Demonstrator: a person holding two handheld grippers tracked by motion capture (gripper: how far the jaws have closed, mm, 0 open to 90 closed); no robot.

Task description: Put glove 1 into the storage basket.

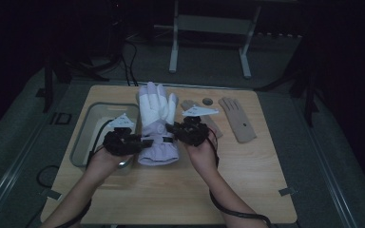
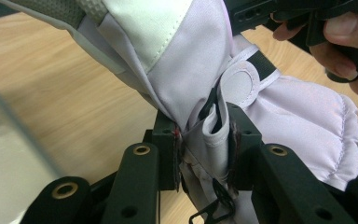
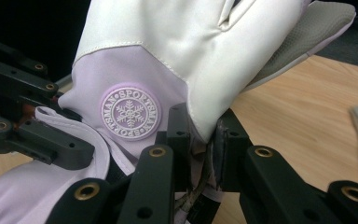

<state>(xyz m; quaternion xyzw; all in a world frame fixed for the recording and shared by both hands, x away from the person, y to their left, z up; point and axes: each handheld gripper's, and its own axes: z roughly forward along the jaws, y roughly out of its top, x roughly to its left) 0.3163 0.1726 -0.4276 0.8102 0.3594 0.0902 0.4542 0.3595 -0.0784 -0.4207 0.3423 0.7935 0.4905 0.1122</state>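
I have the lilac and white ski glove [image 1: 157, 124] pinched from both sides, its fingers pointing away from me over the wooden table [image 1: 247, 175]. My left gripper [image 1: 145, 141] is clenched on the wrist edge of the glove; in the left gripper view [image 2: 204, 154] a fold of lilac fabric is squeezed between the two black jaws, just below the rounded strap tab [image 2: 237, 84], and my other hand [image 2: 349, 42] shows beyond the glove at the upper right. My right gripper [image 1: 171, 128] grips the opposite edge — in the right gripper view [image 3: 200, 154] the jaws bite the seam where the white part meets the lilac, right beside a round snowflake badge [image 3: 130, 112] that reads SPORTSMAN. That badge cannot be read from the high view, and the padded cuff [image 2: 317, 126] is plainest from the left gripper view.

From above I see what neither gripper camera gives me: a grey bin [image 1: 88, 126] just outside my left gripper, and two flat beige gloves past my right gripper — one [image 1: 206, 121] partly behind the gripper, the other [image 1: 237, 118] further right and clear of it. A small round dark disc [image 1: 207, 101] lies between them, near the far edge.
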